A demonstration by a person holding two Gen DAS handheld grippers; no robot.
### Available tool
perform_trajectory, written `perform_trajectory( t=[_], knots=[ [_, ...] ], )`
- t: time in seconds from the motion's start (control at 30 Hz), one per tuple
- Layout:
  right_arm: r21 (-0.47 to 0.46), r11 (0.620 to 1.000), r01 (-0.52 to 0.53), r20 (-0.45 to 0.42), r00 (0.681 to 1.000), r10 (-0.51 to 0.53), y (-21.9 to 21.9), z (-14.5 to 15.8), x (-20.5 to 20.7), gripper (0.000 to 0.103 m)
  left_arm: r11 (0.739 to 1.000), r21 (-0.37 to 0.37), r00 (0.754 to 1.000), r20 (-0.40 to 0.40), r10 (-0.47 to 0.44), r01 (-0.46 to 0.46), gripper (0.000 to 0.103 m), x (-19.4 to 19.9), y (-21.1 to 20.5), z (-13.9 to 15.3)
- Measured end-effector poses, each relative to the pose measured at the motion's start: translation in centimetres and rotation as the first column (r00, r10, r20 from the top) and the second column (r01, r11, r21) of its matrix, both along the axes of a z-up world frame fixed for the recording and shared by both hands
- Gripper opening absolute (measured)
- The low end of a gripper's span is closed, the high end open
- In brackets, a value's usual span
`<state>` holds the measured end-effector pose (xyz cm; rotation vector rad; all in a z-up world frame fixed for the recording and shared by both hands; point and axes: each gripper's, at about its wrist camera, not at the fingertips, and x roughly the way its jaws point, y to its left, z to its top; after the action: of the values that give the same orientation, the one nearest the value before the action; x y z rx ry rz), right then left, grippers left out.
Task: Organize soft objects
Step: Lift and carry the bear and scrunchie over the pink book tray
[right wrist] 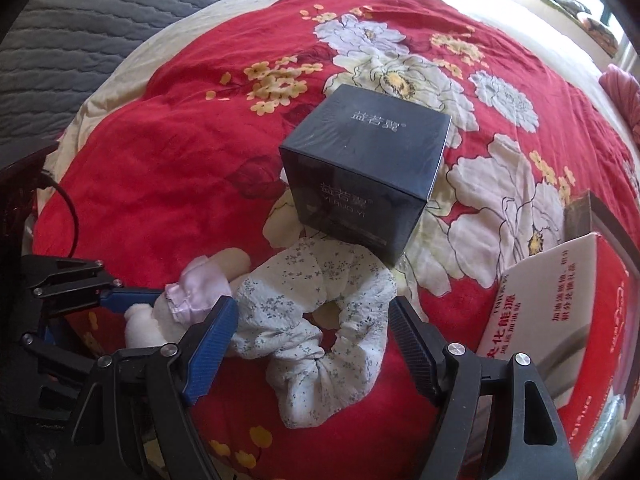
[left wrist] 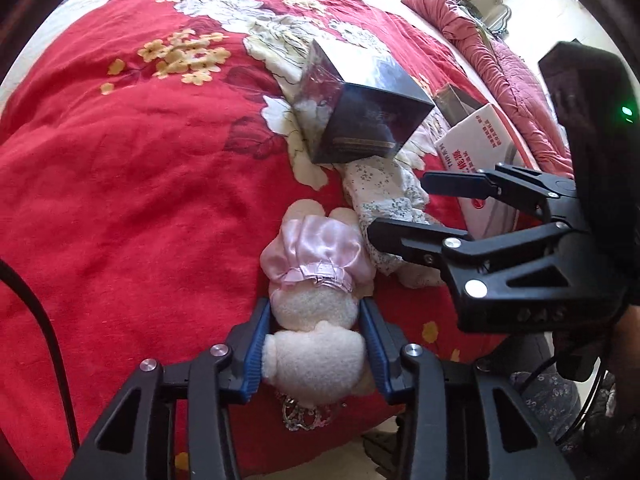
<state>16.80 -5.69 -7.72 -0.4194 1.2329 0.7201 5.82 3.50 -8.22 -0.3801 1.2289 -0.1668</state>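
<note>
Black glossy box: a cube-shaped carton [right wrist: 362, 176] wrapped in clear film is sitting closed beyond both grippers' fingertips, its contents hidden.
White and red box: a flat printed carton [right wrist: 560, 300] is lying outside the right gripper's right finger, also closed.
Left gripper [left wrist: 316, 344]: its blue-padded fingers are pressing on both sides of the cream plush body of a small soft toy in a pink satin dress [left wrist: 316, 280], so the toy is sitting clamped between them, dress end pointing past the fingertips.
Right gripper [right wrist: 314, 320]: its fingers are standing wide apart, straddling a white floral fabric scrunchie [right wrist: 316, 320] without squeezing it.
Scrunchie position: lying between the right fingers, touching the black box's near edge, just beside the toy.
Surface: red quilt [right wrist: 168, 168] printed with large white and yellow flowers is covering the bed.
Room: a grey quilted mattress edge [right wrist: 100, 20] is showing beyond the quilt.
</note>
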Motion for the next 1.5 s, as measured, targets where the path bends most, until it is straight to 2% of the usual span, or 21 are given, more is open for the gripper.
perform_trajectory(
  t=[0.17, 0.27, 0.37, 0.43, 0.5, 0.77, 1.0, 1.27, 1.5],
  knots=[
    [-0.015, 0.998, 0.064, -0.061, 0.996, -0.065, -0.3, -2.1, 0.6, 0.079, 0.999, 0.049, 1.0, 0.013, 0.02, -0.021, 0.044, -0.4, 0.6, 0.4],
    [0.012, 0.997, 0.07, -0.032, 0.997, -0.07, -0.5, -2.4, 0.2, 0.078, 0.997, 0.072, 0.999, 0.026, 0.036, -0.038, 0.044, -0.6, 1.0, 0.8],
    [0.017, 0.997, 0.069, 0.022, 0.997, -0.069, -0.9, -2.3, -0.4, 0.065, 0.995, 0.082, 0.997, 0.045, 0.056, -0.06, 0.044, -0.5, 1.2, 1.4],
    [0.04, 0.997, 0.073, 0.052, 0.996, -0.075, -1.5, -1.8, -0.6, 0.043, 0.994, 0.085, 0.996, 0.056, 0.064, -0.068, 0.044, -0.3, 1.2, 1.8],
    [0.07, 0.994, 0.084, 0.079, 0.993, -0.089, -2.5, -1.2, -0.9, 0.032, 0.993, 0.09, 0.995, 0.069, 0.068, -0.074, 0.044, -0.6, 1.3, 2.4],
    [0.223, 0.971, 0.082, 0.209, 0.969, -0.13, -4.8, 4.0, -2.1, 0.027, 0.987, 0.136, 0.987, 0.148, 0.063, -0.084, 0.044, -0.9, 0.5, 6.0],
    [0.35, 0.934, 0.068, 0.267, 0.949, -0.169, -6.6, 9.4, -2.8, 0.026, 0.984, 0.16, 0.977, 0.208, 0.04, -0.074, 0.044, -0.5, -1.1, 9.2],
    [0.421, 0.902, 0.094, 0.323, 0.914, -0.245, -10.5, 14.1, -3.6, 0.026, 0.979, 0.199, 0.961, 0.275, -0.019, -0.037, 0.044, 0.7, -4.5, 13.1],
    [0.461, 0.871, 0.167, 0.337, 0.875, -0.346, -15.9, 15.8, -3.9, 0.026, 0.974, 0.227, 0.944, 0.313, -0.102, 0.03, 0.044, 2.7, -9.2, 15.8]
  ],
)
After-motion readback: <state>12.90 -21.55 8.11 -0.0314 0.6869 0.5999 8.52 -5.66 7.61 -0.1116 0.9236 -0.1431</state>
